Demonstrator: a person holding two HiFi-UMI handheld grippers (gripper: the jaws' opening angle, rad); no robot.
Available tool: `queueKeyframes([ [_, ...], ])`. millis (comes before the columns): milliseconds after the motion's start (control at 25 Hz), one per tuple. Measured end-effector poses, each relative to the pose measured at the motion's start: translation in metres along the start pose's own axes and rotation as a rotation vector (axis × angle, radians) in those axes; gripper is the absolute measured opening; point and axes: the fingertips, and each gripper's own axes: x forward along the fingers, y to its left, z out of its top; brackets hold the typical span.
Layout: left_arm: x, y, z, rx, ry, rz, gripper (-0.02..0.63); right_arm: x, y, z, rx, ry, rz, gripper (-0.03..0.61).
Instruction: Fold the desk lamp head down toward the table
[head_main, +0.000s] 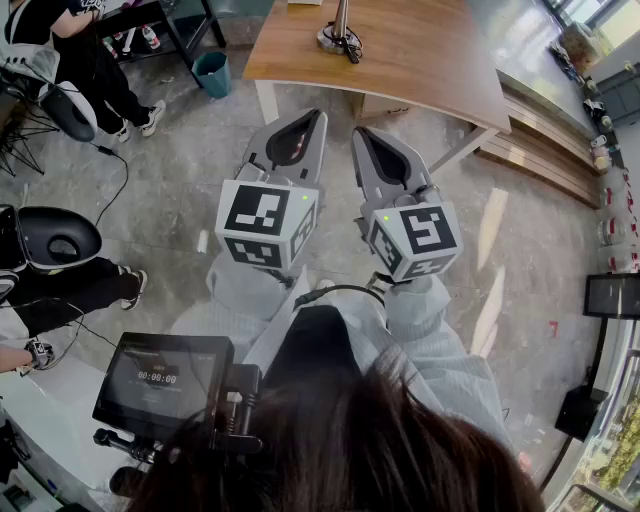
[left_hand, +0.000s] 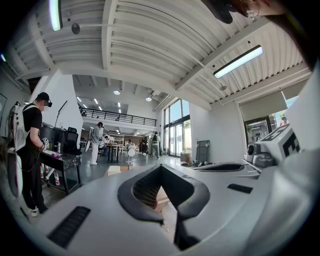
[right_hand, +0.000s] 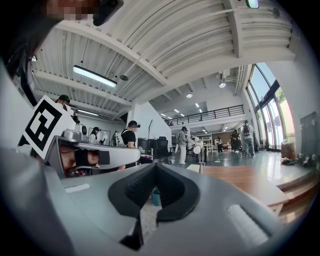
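over at twelve o'clock, right up against the top edge of the head view, the desk lamp (head_main: 338, 36) sits on the wooden table (head_main: 430, 70). only its round base and the lower stem show there, with a dark cord curled at the foot, and the frame cuts off the head. in the right gripper view the lamp (right_hand: 198, 150) stands upright near the table's edge, a pale round head on a thin stem, at about one o'clock beyond the jaw tips. it is too small there to tell how the head is angled.

both tools are held out level, side by side over the grey floor and well short of the table. the left gripper (head_main: 316, 116) points toward twelve o'clock, its jaws closed tip to tip with nothing in them. the right gripper (head_main: 362, 132) sits just beside it at three o'clock, also pinched shut and empty. neither touches the lamp. each one's own view shows the same: the left gripper (left_hand: 161, 167) and the right gripper (right_hand: 155, 165) have their tips meeting around a bare hollow.

a teal bin (head_main: 211, 72) stands at eleven o'clock by the table's left leg. seated people (head_main: 95, 60) are at ten o'clock, and a small monitor (head_main: 160, 378) on the wearer's rig is down at seven.
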Motion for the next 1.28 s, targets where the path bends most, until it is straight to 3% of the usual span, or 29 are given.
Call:
queueKeyframes([
  [640,0.003,-0.003,-0.004,0.013,0.0,0.003,0.003,-0.002,-0.004,-0.002,0.025,-0.009,0.0,0.002],
  [1120,0.034,-0.009,-0.017,0.012,0.016,0.053,0.003,0.0,-0.046,-0.012,0.053,0.0,0.024,0.002],
  [1280,0.061,0.009,-0.021,0.005,0.025,0.065,0.003,0.025,-0.067,-0.018,0.068,0.014,0.03,0.002],
])
